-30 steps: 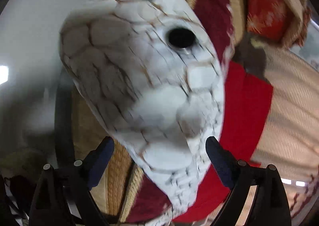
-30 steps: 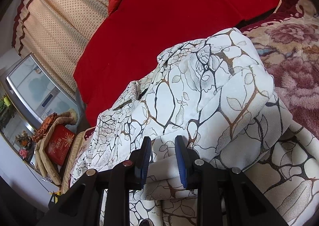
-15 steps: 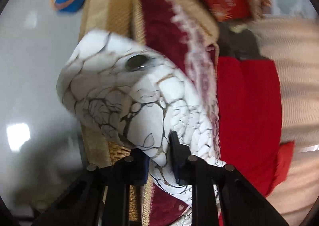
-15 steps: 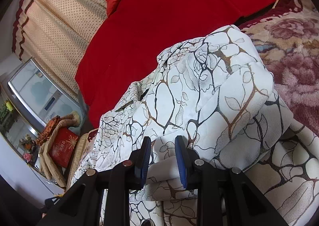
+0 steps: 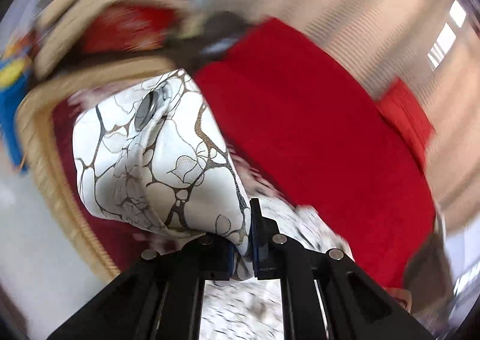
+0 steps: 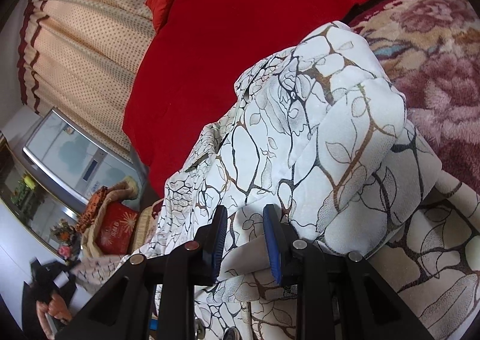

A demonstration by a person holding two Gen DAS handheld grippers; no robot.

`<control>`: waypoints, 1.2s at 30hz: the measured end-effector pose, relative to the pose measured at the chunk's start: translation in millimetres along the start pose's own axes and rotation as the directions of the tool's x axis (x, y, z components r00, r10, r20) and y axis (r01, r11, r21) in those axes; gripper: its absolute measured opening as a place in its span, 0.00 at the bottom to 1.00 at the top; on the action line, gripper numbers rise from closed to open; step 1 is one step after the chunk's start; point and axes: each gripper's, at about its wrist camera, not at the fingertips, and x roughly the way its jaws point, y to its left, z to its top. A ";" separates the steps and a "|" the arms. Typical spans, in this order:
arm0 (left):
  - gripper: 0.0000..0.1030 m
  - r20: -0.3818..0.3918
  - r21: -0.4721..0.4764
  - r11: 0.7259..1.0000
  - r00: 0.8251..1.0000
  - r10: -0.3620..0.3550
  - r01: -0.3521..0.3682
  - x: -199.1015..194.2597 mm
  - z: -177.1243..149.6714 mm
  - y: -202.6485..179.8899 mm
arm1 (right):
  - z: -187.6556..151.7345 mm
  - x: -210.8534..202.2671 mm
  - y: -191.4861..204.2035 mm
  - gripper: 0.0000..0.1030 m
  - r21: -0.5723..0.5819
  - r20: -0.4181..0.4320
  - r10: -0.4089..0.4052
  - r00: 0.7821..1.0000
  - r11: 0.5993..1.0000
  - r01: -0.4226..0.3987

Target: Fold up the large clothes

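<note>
While my left claw and right claw both pinch the white garment beside the red quilt, I should lift evenly, keeping cloth taut.

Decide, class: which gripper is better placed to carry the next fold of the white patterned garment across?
Probably the left gripper: its jaws are shut on a lifted flap of the garment, free to travel. The right gripper pins a fold low against the pile, better as an anchor.

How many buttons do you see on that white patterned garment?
1: a dark round button near the lifted end of the garment, in the left view. Folds may hide others.
</note>
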 end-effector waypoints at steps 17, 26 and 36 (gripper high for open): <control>0.77 -0.335 0.558 0.771 0.933 -0.129 0.307 26.5 -111.7 -206.8 | 7.0 -1.1 -15.0 0.28 0.116 -0.027 0.088 0.996 0.990 -0.085; 0.77 -0.311 0.420 0.905 0.947 0.076 0.065 86.9 -89.7 -101.5 | 21.5 -30.4 3.3 0.80 0.103 0.038 0.089 0.995 0.990 -0.093; 0.62 -0.369 0.441 0.897 0.907 0.206 -0.024 146.9 -108.4 -49.9 | 77.0 38.8 35.8 0.77 0.085 -0.177 -0.031 0.984 0.995 0.047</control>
